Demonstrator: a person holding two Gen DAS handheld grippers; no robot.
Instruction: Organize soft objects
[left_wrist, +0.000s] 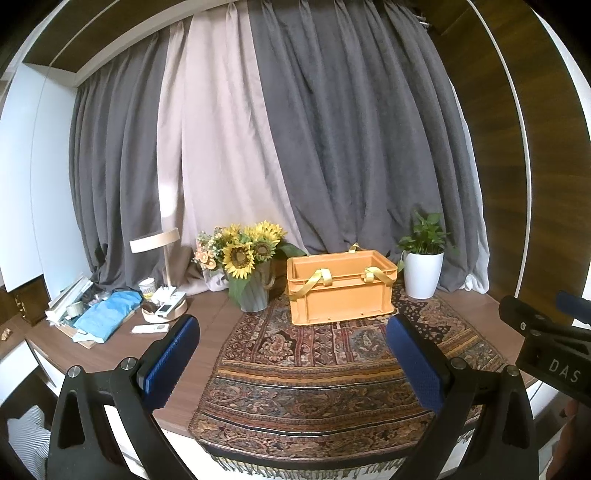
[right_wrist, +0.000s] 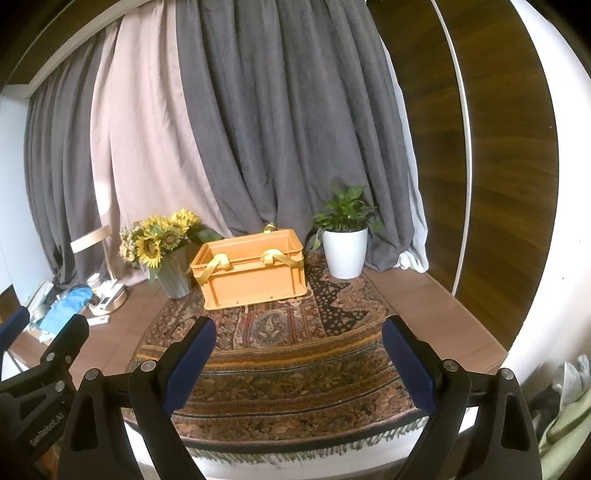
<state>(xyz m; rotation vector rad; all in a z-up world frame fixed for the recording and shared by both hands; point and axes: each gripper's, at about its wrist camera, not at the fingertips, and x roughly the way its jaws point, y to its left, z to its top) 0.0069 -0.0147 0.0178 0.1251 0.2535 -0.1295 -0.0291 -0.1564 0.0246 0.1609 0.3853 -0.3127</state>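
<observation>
An orange plastic crate (left_wrist: 340, 288) (right_wrist: 253, 273) with yellow strap handles (left_wrist: 319, 277) stands at the back of a patterned rug (left_wrist: 314, 373) (right_wrist: 280, 354) on a wooden table. A blue cloth (left_wrist: 105, 312) (right_wrist: 66, 304) lies on the clutter at the far left. My left gripper (left_wrist: 293, 332) is open and empty above the rug's front part. My right gripper (right_wrist: 299, 334) is open and empty, likewise over the front of the rug. Each gripper shows at the edge of the other's view.
A grey vase of sunflowers (left_wrist: 245, 266) (right_wrist: 166, 251) stands left of the crate. A white potted plant (left_wrist: 423, 262) (right_wrist: 345, 247) stands to its right. A desk lamp (left_wrist: 159, 243), tape, boxes and small items crowd the left. Curtains hang behind. Pale fabric (right_wrist: 569, 406) lies off the table at right.
</observation>
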